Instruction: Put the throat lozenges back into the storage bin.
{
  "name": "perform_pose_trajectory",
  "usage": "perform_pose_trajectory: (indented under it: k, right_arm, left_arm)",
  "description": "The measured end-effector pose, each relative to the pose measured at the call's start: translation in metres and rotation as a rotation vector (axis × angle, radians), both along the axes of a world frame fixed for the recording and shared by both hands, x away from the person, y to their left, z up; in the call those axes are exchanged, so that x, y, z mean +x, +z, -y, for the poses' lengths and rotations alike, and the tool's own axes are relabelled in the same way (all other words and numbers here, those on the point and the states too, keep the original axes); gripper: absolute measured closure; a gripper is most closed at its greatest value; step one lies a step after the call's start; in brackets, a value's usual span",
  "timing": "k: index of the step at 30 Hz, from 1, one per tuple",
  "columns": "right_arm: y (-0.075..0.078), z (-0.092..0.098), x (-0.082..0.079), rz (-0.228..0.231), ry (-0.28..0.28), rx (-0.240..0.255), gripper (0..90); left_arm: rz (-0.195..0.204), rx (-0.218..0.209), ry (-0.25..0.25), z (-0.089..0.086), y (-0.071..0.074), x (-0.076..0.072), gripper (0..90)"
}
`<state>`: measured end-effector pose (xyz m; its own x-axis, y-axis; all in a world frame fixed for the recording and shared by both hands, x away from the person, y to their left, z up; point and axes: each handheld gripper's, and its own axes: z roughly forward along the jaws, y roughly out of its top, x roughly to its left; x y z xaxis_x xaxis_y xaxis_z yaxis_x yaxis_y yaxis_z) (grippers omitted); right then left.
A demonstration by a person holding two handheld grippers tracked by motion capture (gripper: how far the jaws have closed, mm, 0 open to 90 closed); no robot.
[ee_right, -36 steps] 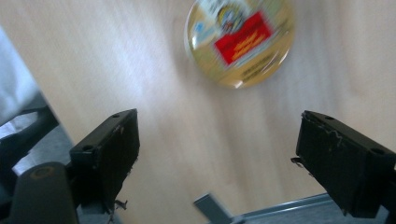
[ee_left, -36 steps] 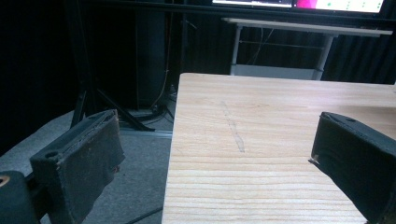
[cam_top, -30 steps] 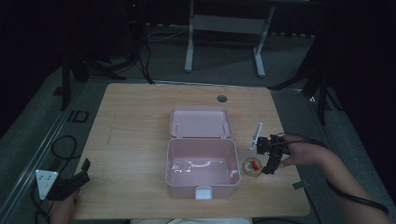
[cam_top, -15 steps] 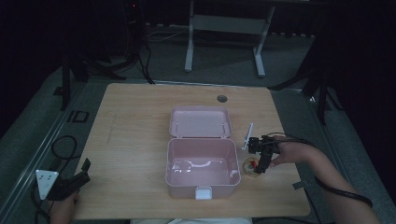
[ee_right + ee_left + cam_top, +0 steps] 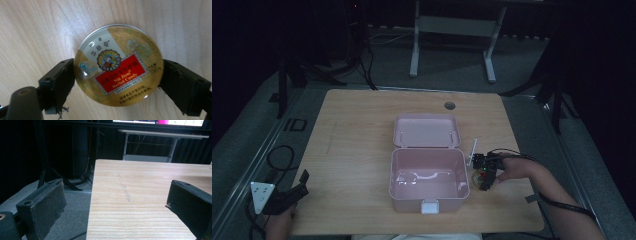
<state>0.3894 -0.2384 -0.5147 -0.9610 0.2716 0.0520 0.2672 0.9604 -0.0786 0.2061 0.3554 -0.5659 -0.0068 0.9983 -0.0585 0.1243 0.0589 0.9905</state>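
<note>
An open pink box (image 5: 428, 176) sits on the wooden table (image 5: 357, 135), lid laid back.

"What can be read on the round tin (image 5: 118, 65)?"

"On the red band (image 5: 120, 74) in the middle, 'Nin Jiom Herbal Candy' is written in gold letters. Chinese signs are printed above it on the white patch (image 5: 100, 47), but they are too blurred to be made out."

"Is anything more written there?"

"Some tiny lines are printed under the red band, near the tin's rim. They cannot be read. A little round picture is set in the middle, and no words can be told from it."
</note>
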Motion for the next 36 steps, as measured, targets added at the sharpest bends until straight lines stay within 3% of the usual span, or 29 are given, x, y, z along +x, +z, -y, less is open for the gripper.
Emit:
perform_pose_trajectory:
  k: [2,7,21,33,36]
  right_arm:
    - [-0.002,-0.001,0.0,-0.006,0.006,0.002,19.4]
    - [0.001,-0.001,0.0,-0.003,0.006,-0.008,19.9]
    - [0.032,0.0,-0.007,-0.015,0.027,-0.029,20.0]
    - [0.075,-0.001,-0.022,-0.02,0.043,-0.01,20.0]
    - [0.088,-0.002,-0.024,-0.001,0.05,-0.021,20.0]
  left_arm:
    - [0.0,0.001,0.0,0.0,0.0,0.0,2.4]
    - [-0.001,0.0,0.0,0.0,0.0,0.0,2.5]
    - [-0.003,-0.001,0.003,0.0,0.0,0.0,2.5]
    - [-0.003,-0.001,0.004,0.0,0.0,0.0,2.5]
    - [-0.003,-0.003,0.004,0.0,0.0,0.0,2.5]
